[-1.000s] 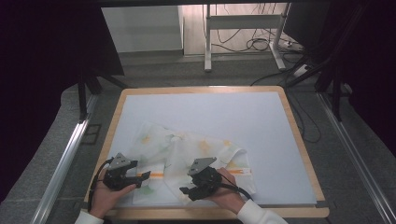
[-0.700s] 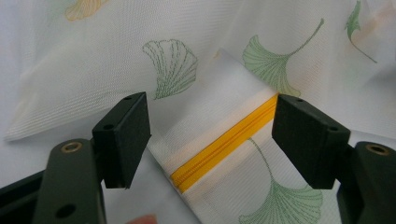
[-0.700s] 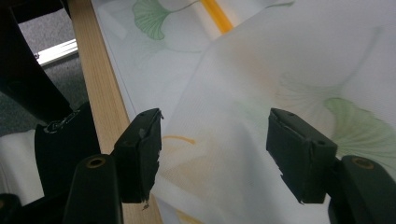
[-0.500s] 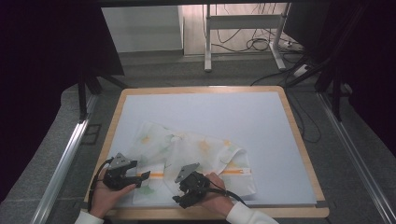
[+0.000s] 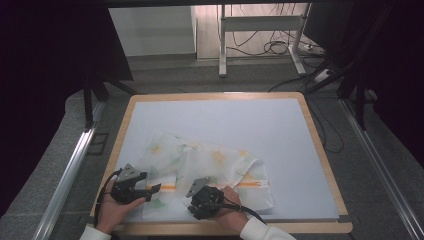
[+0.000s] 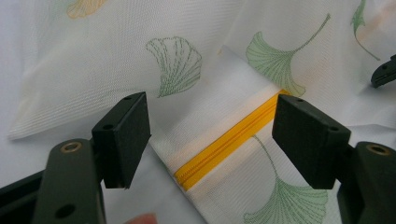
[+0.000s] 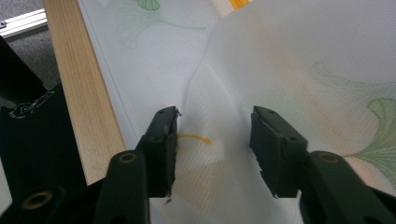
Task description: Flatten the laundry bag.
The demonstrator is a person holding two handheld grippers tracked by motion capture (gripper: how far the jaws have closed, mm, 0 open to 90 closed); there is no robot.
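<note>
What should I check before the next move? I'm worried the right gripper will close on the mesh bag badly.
1. Cloth between the right gripper jaws: ok, a raised fold of the mesh bag sits there as the jaws have just been closing.
2. Pads pressing the fold: not ok, gaps show.
3. Left gripper open: ok.
4. Yellow zipper lined up between the left jaws: ok.
5. Fold is a single layer: cannot tell.
6. Bag fully on the table: ok.
</note>
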